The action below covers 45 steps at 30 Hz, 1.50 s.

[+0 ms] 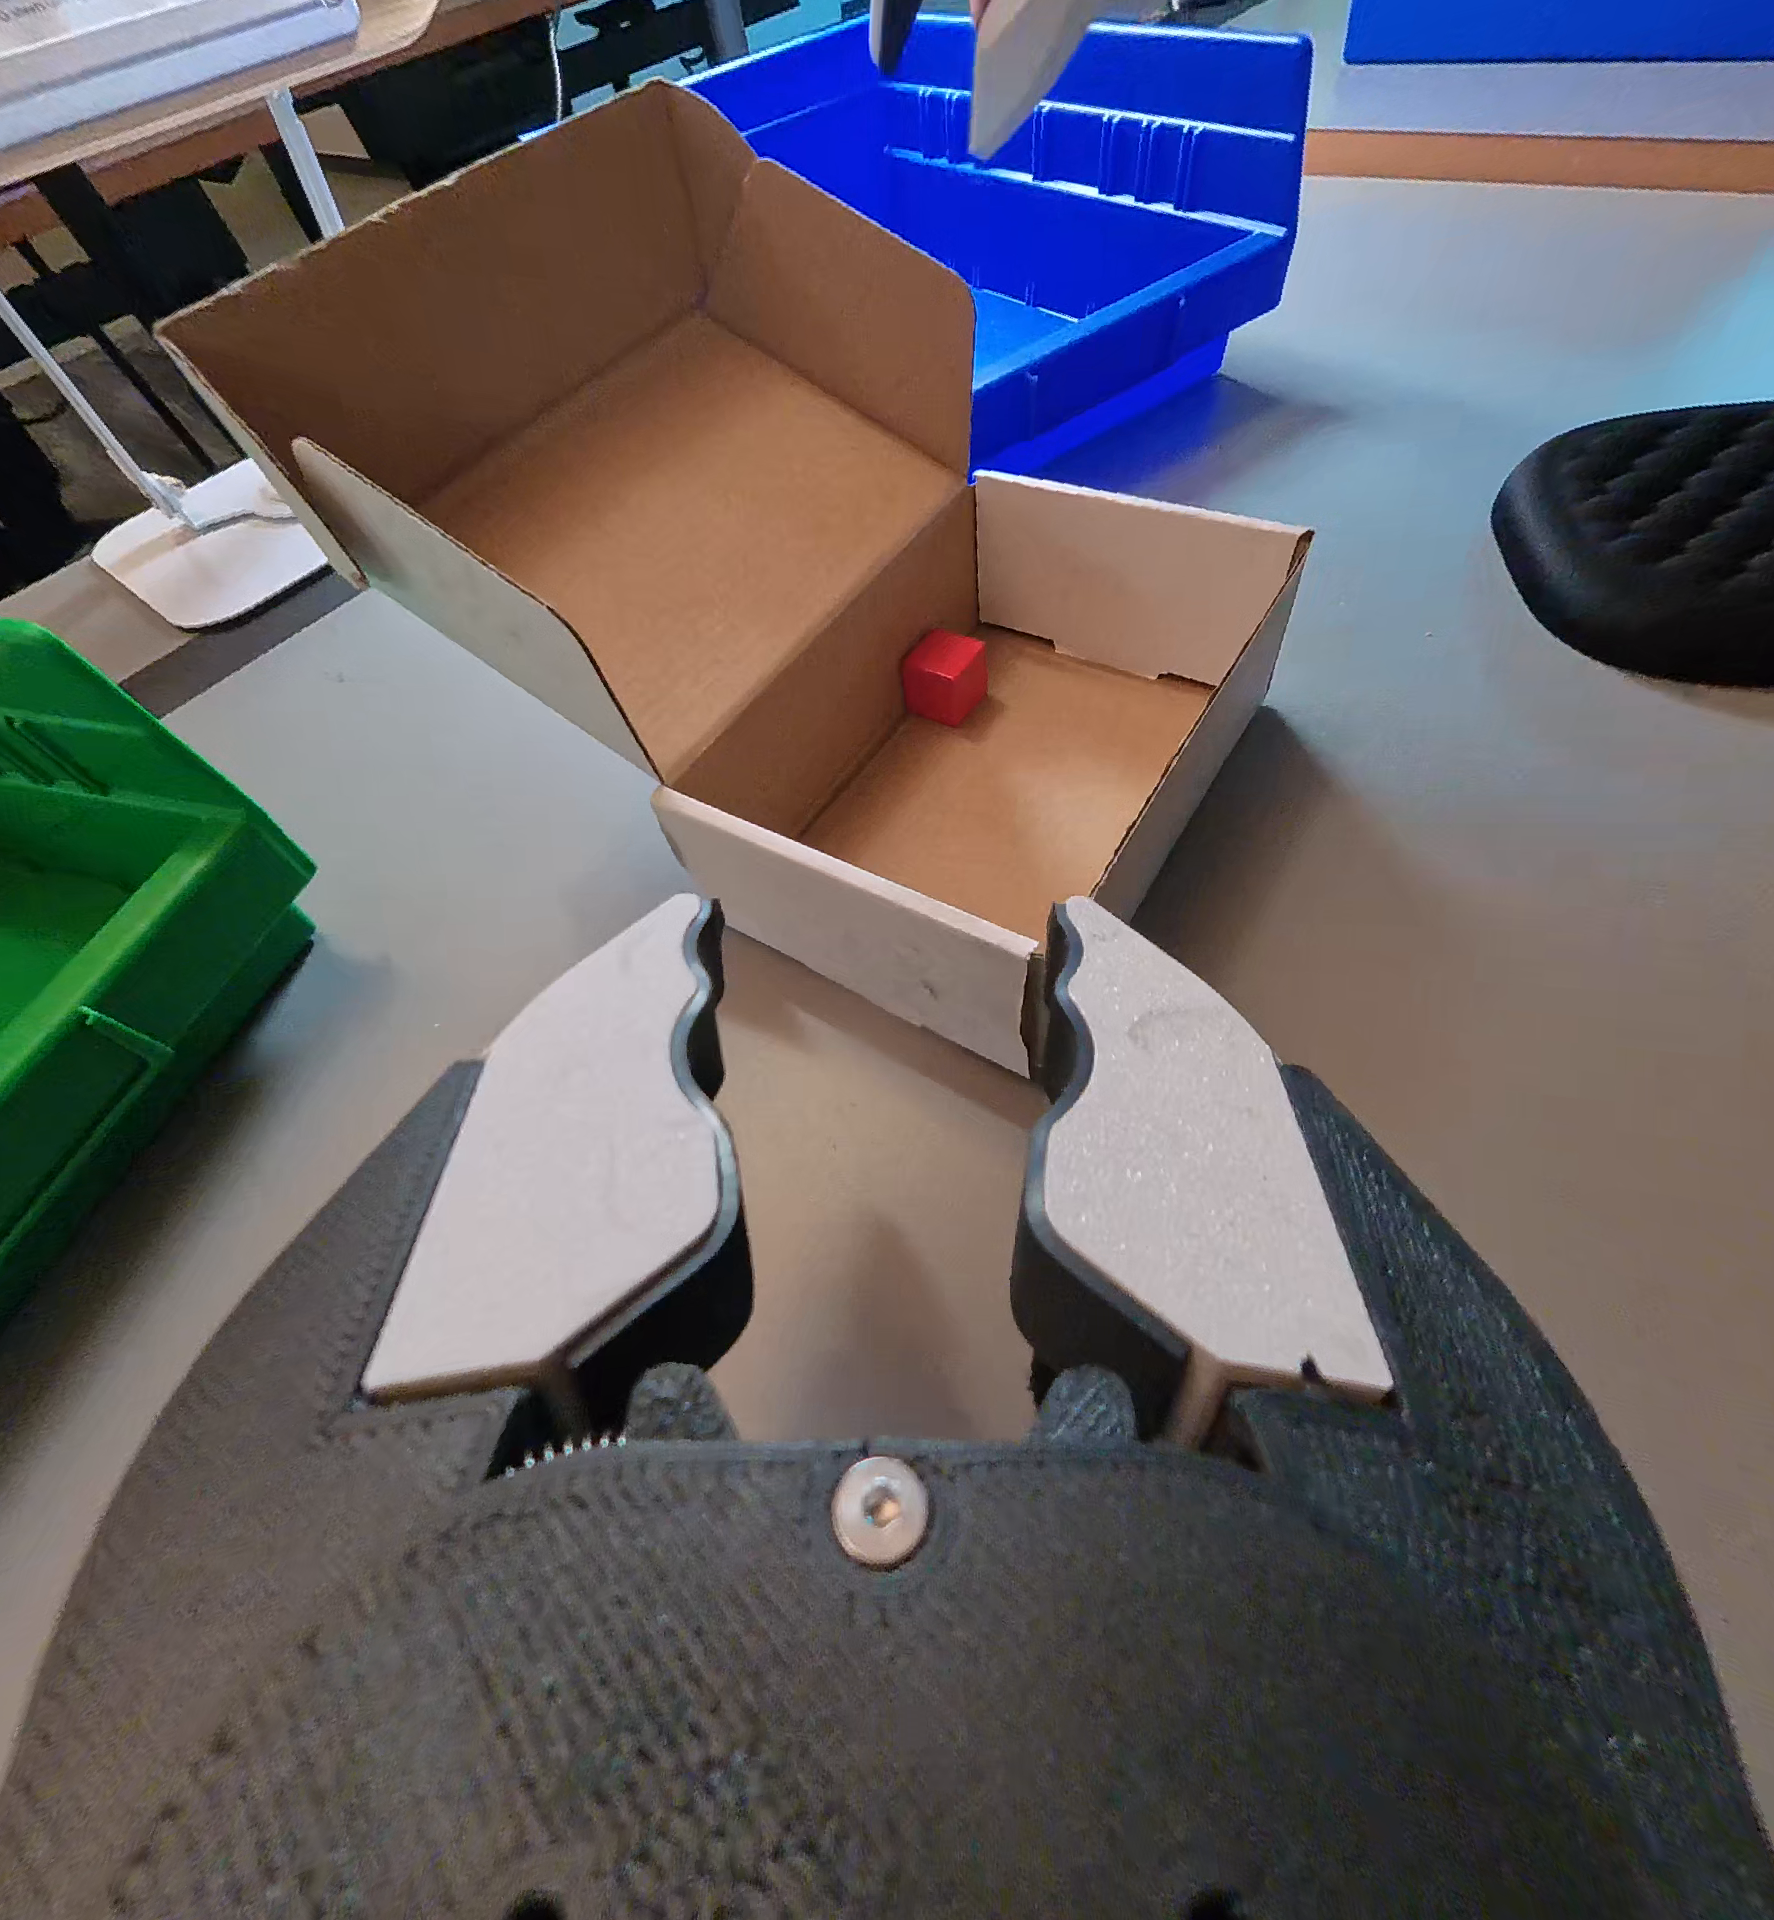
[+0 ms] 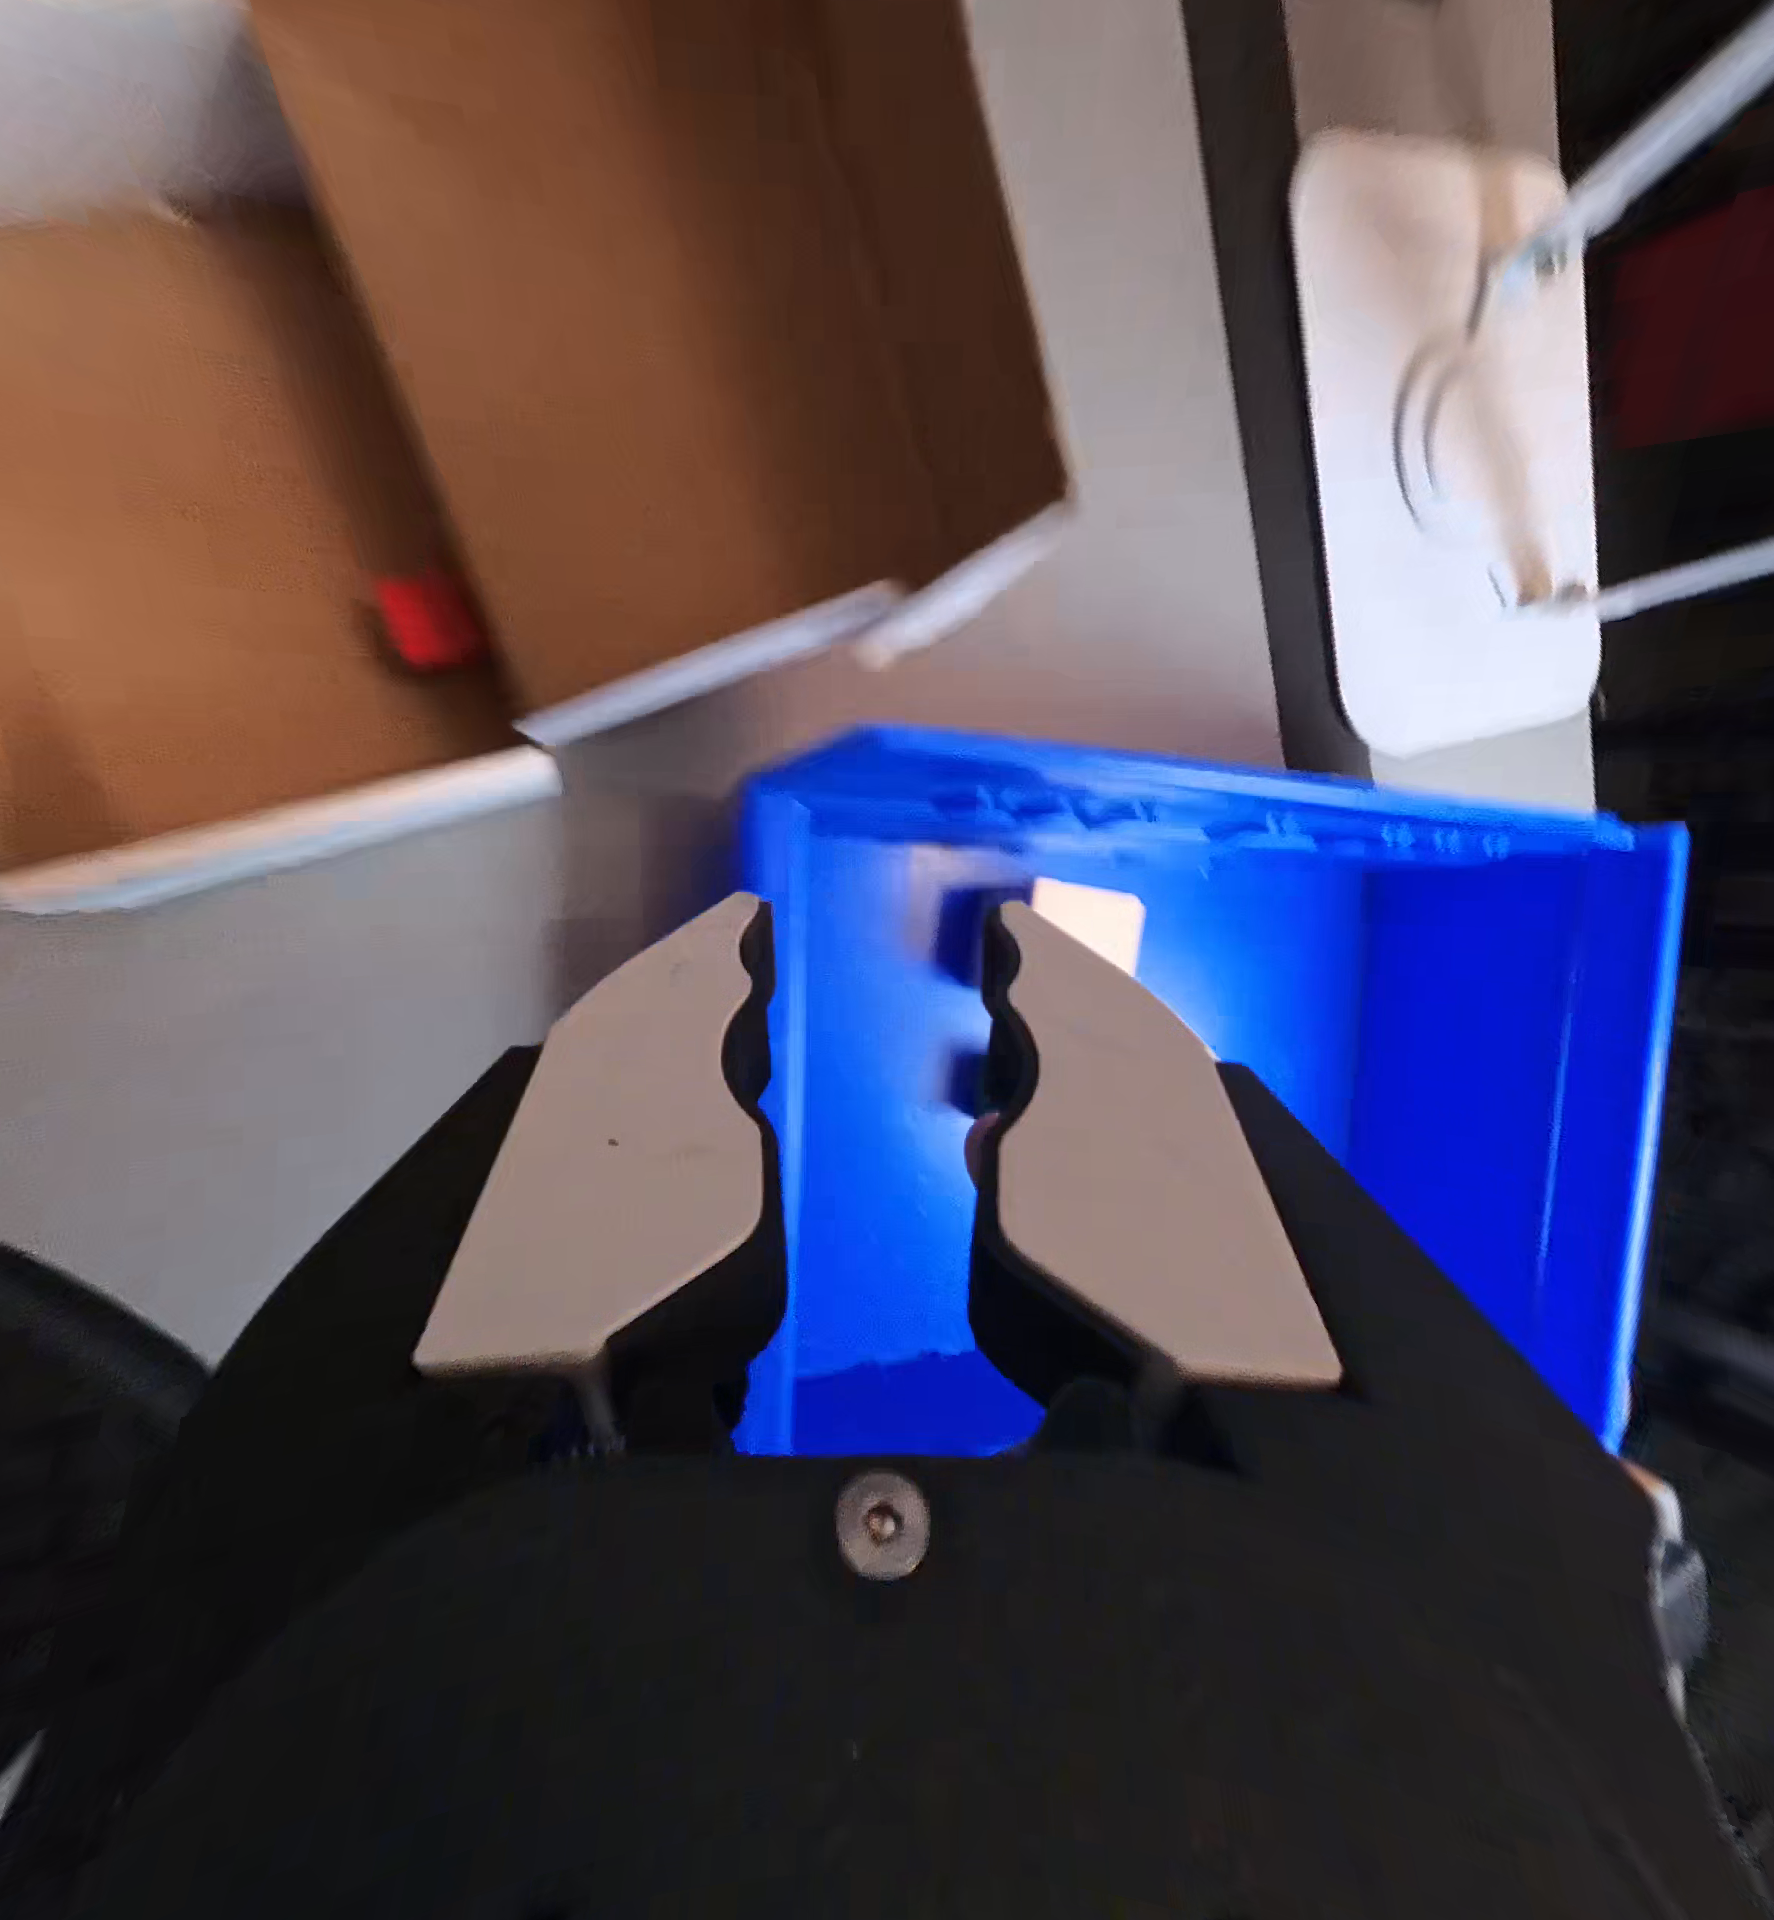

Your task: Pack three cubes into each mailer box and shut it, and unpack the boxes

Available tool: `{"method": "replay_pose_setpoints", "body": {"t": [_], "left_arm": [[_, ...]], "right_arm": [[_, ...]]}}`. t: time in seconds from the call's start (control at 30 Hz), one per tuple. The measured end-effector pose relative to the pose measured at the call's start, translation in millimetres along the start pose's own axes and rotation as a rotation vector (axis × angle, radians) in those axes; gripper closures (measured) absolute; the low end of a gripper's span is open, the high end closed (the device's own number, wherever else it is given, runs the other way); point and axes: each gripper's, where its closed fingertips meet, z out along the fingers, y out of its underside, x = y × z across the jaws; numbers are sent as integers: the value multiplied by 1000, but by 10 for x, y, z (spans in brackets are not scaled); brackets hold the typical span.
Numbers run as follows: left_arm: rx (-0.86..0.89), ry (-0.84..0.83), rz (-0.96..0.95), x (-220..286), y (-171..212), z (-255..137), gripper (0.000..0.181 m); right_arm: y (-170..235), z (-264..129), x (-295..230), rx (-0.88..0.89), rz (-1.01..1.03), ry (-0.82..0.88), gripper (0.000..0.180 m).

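Note:
An open white mailer box (image 1: 862,935) with a brown inside stands on the grey table, its lid folded back. One red cube (image 1: 943,675) lies in its far corner. My left gripper (image 1: 878,925) is open and empty, its tips at the box's near wall. My right gripper (image 2: 872,920) is open and empty, above the blue bin (image 2: 1485,1039); its fingers (image 1: 1008,83) also show over that blue bin (image 1: 1122,270) in the left wrist view. Small blue cubes (image 2: 961,914) and a pale one (image 2: 1091,920) lie blurred in the bin. The box (image 2: 654,364) and red cube (image 2: 421,618) show blurred at the left.
A green bin (image 1: 83,935) stands at the left. A black padded seat (image 1: 1693,551) is at the right and also shows in the right wrist view (image 2: 31,1455). A white stand base (image 1: 208,551) sits off the far table edge and also shows in the right wrist view (image 2: 1434,436). The red cube (image 1: 943,675) is about 15 cm from both grippers' fingertips. The right camera catches it too, in the right wrist view (image 2: 403,594).

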Motion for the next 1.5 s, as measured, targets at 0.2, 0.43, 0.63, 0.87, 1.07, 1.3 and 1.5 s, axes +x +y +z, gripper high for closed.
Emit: {"method": "replay_pose_setpoints", "body": {"t": [0.2, 0.43, 0.63, 0.87, 1.07, 1.3, 1.5], "left_arm": [[1, -7, 10, 3, -2, 0, 122], [13, -9, 7, -2, -23, -27, 122], [13, -3, 11, 12, -24, -29, 122], [21, -5, 5, 3, -36, -44, 122], [18, -3, 11, 12, -34, -39, 122], [17, -2, 13, 17, -32, -36, 123], [17, -1, 15, 21, -31, -33, 123]], "right_arm": [[-528, 67, -816, 7, -214, -53, 143], [-404, 627, -1163, -229, -303, -46, 144], [-375, 856, -1216, -314, -334, -30, 149], [-306, 990, -1159, -384, -365, 13, 152], [-354, 957, -1236, -349, -363, -24, 163], [-389, 911, -1325, -302, -338, -84, 159], [-299, 962, -1297, -348, -338, -85, 145]]}}
